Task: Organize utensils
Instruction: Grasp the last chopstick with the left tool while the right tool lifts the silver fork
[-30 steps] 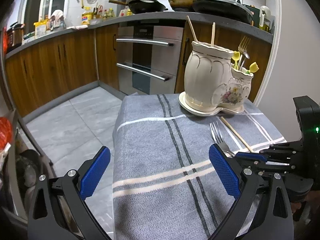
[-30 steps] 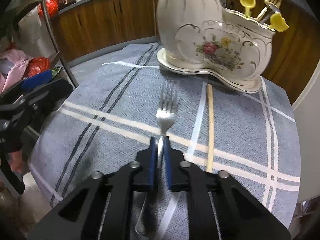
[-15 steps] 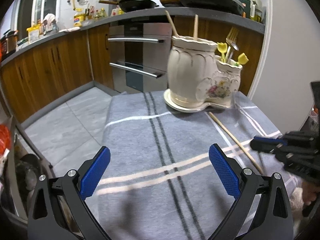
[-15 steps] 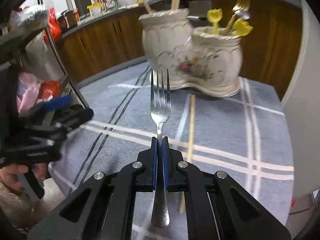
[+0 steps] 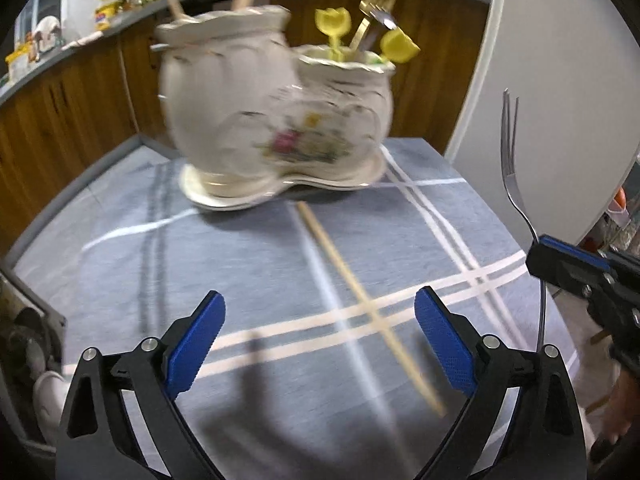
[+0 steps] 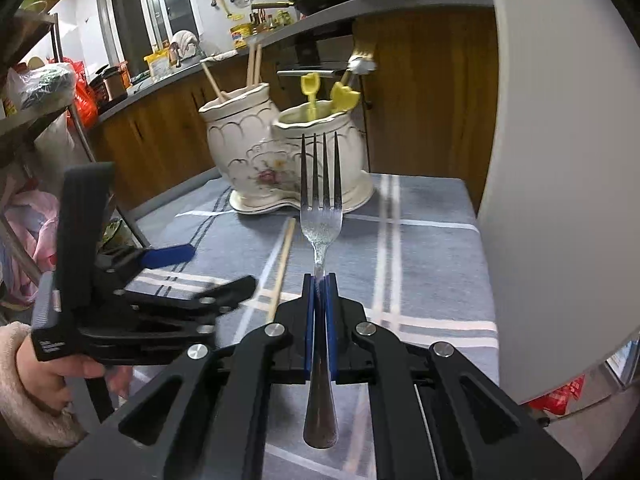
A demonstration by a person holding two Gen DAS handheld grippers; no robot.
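Note:
My right gripper (image 6: pixel 319 280) is shut on a silver fork (image 6: pixel 321 204), held above the table with its tines up, in front of the ceramic holder (image 6: pixel 276 160). From the left wrist view that fork (image 5: pixel 510 160) rises at the right edge out of the right gripper (image 5: pixel 538 245). The white two-pot ceramic holder (image 5: pixel 276 120) stands at the far side of the cloth, with chopsticks, yellow-handled utensils and forks in it. A single wooden chopstick (image 5: pixel 360 292) lies on the cloth in front of it, between the blue pads of my open left gripper (image 5: pixel 316 344). The left gripper (image 6: pixel 176 268) holds nothing.
The table is covered by a blue-grey checked cloth (image 5: pixel 200 280). A white rounded wall or appliance (image 6: pixel 560 160) stands close on the right. Wooden kitchen cabinets (image 6: pixel 160 120) and a counter run behind. A rack with bags (image 6: pixel 40 100) stands to the left, and a hand (image 6: pixel 48 376) grips the left tool.
The right gripper has lifted the fork off the cloth and raised it upright. My left gripper moved closer to the holder and over the lying chopstick.

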